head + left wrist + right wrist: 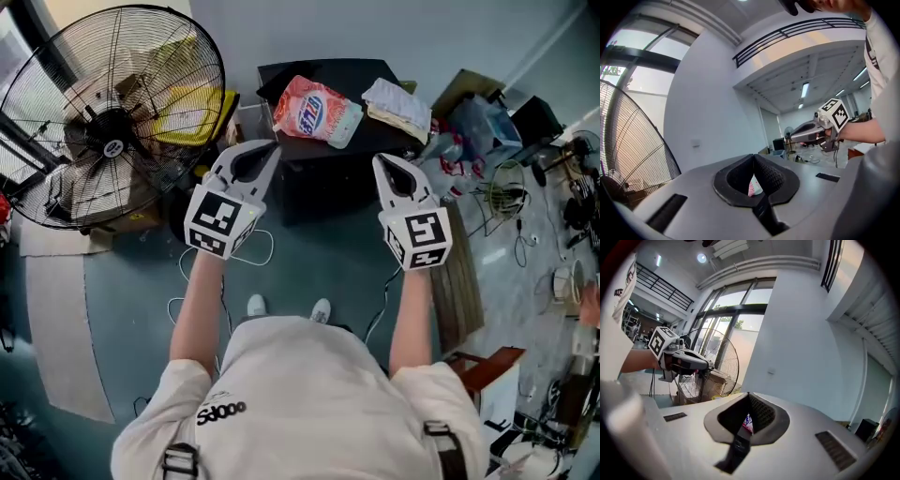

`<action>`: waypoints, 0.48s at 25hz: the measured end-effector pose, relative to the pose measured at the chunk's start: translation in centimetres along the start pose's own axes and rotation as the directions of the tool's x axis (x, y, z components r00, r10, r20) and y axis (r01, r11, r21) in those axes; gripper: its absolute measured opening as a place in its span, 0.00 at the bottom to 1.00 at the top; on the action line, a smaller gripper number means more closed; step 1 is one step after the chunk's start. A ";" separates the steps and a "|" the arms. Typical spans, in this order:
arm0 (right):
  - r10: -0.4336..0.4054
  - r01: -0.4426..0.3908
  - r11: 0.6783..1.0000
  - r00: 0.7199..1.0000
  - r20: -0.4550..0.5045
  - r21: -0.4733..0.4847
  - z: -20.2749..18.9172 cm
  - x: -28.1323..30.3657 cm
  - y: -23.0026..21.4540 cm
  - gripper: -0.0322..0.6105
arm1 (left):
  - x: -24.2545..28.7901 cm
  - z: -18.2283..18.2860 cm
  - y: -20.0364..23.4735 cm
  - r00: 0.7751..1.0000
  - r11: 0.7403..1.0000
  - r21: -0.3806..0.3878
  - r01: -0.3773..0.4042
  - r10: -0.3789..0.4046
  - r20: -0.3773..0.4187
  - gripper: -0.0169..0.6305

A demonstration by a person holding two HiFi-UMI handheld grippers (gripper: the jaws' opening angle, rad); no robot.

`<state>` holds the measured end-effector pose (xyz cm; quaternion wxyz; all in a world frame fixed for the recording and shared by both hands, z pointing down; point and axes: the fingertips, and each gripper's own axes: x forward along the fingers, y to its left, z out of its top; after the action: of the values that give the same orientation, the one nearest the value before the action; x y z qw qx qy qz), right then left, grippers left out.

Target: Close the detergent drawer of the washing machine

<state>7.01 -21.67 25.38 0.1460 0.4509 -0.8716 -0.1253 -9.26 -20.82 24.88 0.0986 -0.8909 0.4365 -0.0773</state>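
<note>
Blue-grey workshop floor (309, 267), big fan (112, 122) at left, left gripper (273, 147) and right gripper (381, 160) held level, jaws together on nothing, black washing machine (319, 187) with detergent bag (317, 111) just ahead, drawer not discernible

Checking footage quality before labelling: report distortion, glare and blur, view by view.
Head view: evenly lit and sharp, with little distortion; the wires of the fan read crisply. Left gripper view: heavy fisheye with a black round border; the window is washed out. Right gripper view: same fisheye; the windows blow out and a ceiling lamp glares.
</note>
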 end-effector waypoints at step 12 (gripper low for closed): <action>0.007 -0.008 1.000 0.999 0.037 0.003 1.3 -0.8 -0.2 0.06 | -0.2 0.6 -0.4 1.000 1.000 0.009 0.004 -0.004 0.003 0.05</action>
<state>7.11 -20.99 24.01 0.1298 0.4455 -0.8760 -0.1316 -8.96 -20.35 24.43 0.1032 -0.8914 0.4343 -0.0781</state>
